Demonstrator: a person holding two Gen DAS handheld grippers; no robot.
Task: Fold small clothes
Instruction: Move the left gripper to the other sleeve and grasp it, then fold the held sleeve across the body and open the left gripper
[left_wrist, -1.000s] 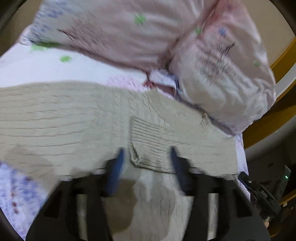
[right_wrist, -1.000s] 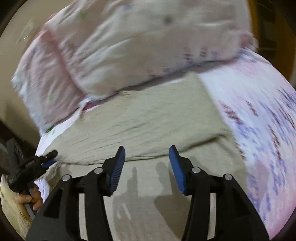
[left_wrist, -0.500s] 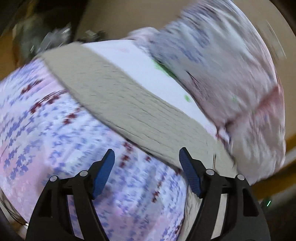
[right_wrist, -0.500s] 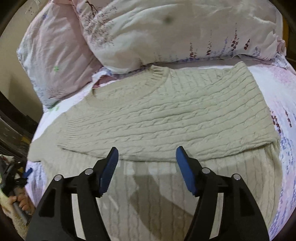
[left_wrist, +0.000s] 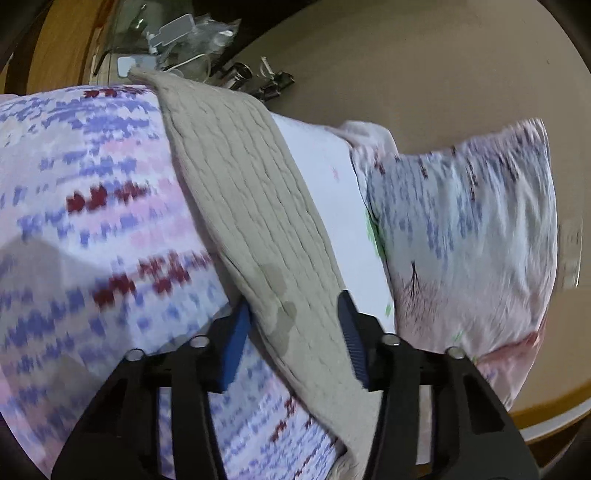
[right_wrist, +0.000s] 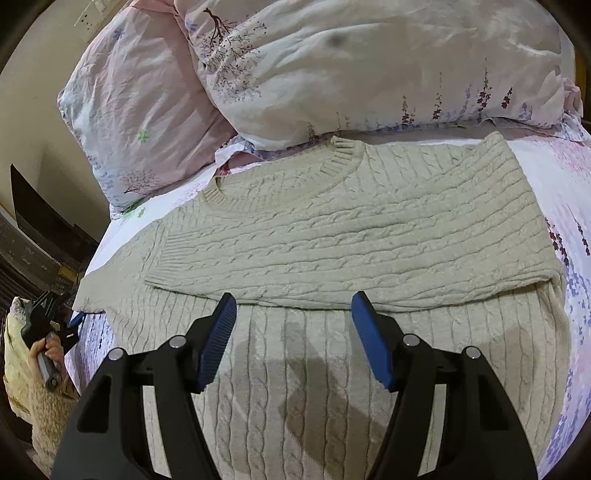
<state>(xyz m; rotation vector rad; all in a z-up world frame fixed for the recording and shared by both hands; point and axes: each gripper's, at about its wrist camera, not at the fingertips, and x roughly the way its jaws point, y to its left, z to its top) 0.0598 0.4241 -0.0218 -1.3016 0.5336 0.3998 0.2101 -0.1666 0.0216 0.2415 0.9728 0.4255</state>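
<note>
A beige cable-knit sweater (right_wrist: 332, 229) lies flat on the bed, one sleeve folded across its body. In the left wrist view its edge (left_wrist: 251, 206) runs as a long strip away from me. My left gripper (left_wrist: 293, 332) is open, its jaws astride the sweater's edge, low at the bed's left side; it also shows in the right wrist view (right_wrist: 70, 325), held by a hand. My right gripper (right_wrist: 291, 325) is open and empty, hovering over the sweater's lower part near the folded sleeve's edge.
Two pale floral pillows (right_wrist: 332, 62) lie behind the sweater's collar. The bed sheet (left_wrist: 92, 221) has a purple and red floral print. A cluttered shelf (left_wrist: 192, 44) stands beyond the bed. Dark furniture (right_wrist: 40, 236) stands at the left of the bed.
My left gripper swung away from the folded sleeve to the sweater's side edge and now straddles it. My right gripper pulled back slightly and opened wider.
</note>
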